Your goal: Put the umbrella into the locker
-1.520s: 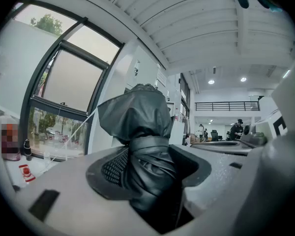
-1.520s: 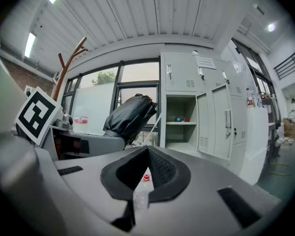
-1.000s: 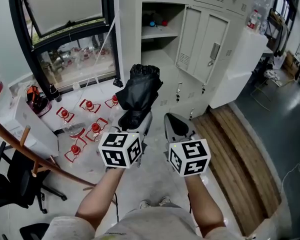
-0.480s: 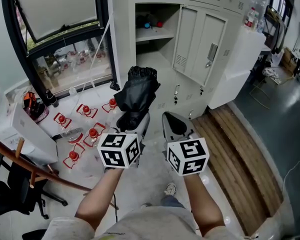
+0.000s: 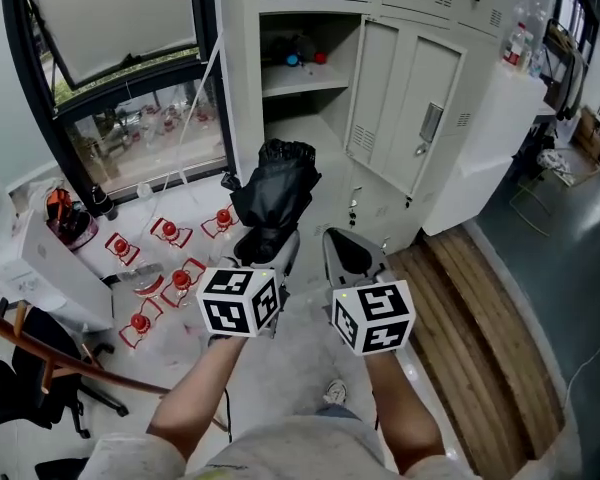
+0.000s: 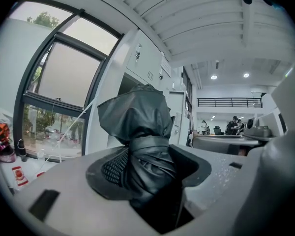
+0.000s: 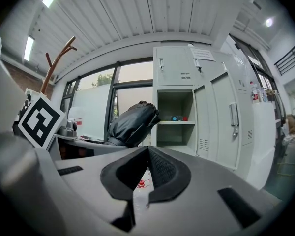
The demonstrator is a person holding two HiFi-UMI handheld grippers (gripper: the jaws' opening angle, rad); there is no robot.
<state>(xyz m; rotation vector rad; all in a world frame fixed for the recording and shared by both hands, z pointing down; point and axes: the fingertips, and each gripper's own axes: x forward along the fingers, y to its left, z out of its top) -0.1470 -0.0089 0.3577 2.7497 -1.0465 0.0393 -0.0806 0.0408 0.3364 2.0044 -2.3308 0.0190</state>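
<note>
In the head view, my left tongs (image 5: 270,243) are clamped on the folded black umbrella (image 5: 275,193). It sticks out forward, its bunched canopy end leading towards the locker (image 5: 242,88). I judge it is held this way so that it can go in end-first. The open compartment (image 5: 302,108) lies ahead, well apart from the umbrella's tip. Its door (image 5: 412,98) is swung aside to the right, so the way in is free. A shelf (image 5: 298,76) higher up carries a few small red and blue things. My right tongs (image 5: 352,253) ride just beside the left, carrying nothing, probably kept free to steady the load or handle the door.

In the left gripper view, the jaws stand wide because the umbrella's strapped, rolled body fills the space between them. Both pads press on the fabric, and the loose canopy bulges out beyond the tips. Gripping the tight part should stop it slipping.

In the right gripper view, the jaws meet at their tips with nothing between them. Beyond them I see the umbrella at the left, level with the open compartment.
</note>
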